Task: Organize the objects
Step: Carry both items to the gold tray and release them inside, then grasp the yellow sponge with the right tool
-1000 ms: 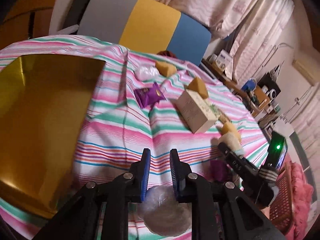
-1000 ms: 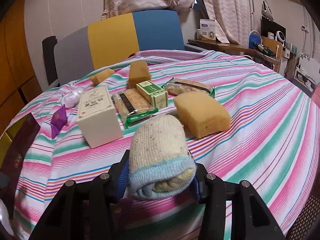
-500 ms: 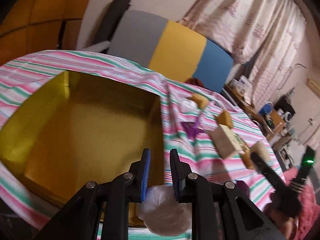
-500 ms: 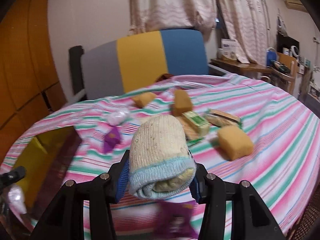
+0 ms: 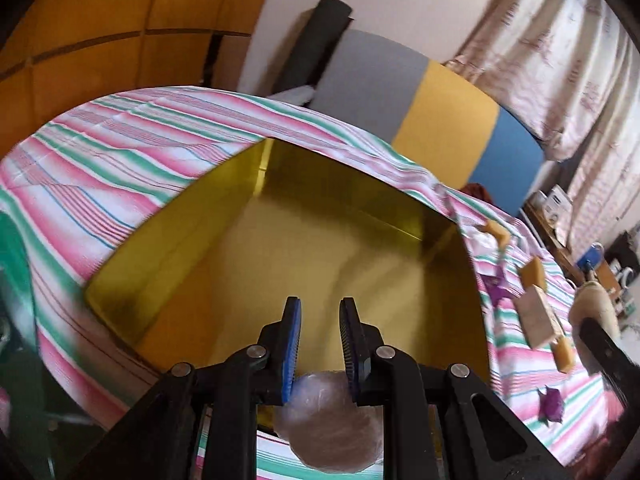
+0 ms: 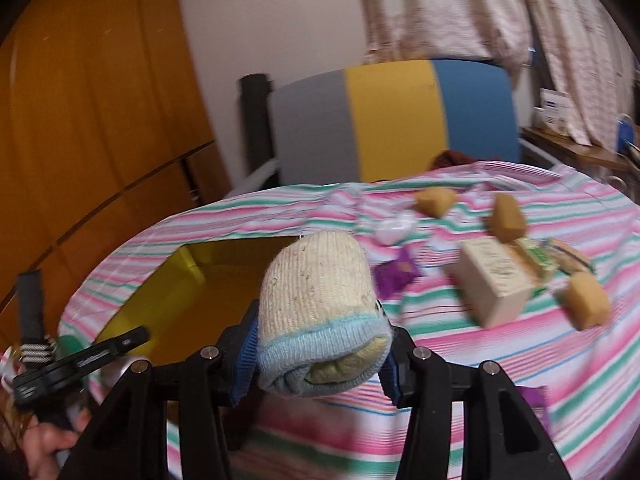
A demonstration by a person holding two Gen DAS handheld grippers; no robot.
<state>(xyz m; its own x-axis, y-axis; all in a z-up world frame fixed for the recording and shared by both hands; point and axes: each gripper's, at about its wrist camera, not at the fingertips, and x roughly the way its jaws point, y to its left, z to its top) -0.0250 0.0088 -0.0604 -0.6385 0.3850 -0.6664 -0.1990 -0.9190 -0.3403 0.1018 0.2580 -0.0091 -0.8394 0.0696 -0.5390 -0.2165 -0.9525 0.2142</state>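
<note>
The gold box point(image 5: 280, 248) sat open at the left end of the tabletop point(image 5: 120, 152), and everything about the coming move hung on that: it lay directly ahead of and below the left tongs point(image 5: 320, 312), its long side running away toward the far edge. Those left tongs were clamped on a clear wrapped ball point(image 5: 328, 424), pinched far back between the blue pads while the tips stood a little apart over the box's bare floor. To my eye the left hand was the nearer of the two, already above the near rim, so a release there would likely drop the ball inside.

The right tongs point(image 6: 320, 344) were squeezed around a rolled sock point(image 6: 316, 312), cream with a pale blue cuff, its roll pointing forward along the fingers. From there the box lay ahead and to the left, just past the sock, so that hand looked to have some way to go across.

Further right on the striped cloth lay the things not yet gathered: a purple packet point(image 6: 396, 276), a small clear wrapper point(image 6: 394, 228), a cream carton point(image 6: 496, 280), and several tan sponges point(image 6: 586, 304), well apart from the box. Behind the far edge stood a chair point(image 6: 392, 120) in grey, yellow and blue, with wooden panels to the left and pale curtains point(image 6: 460, 4) to the right.
</note>
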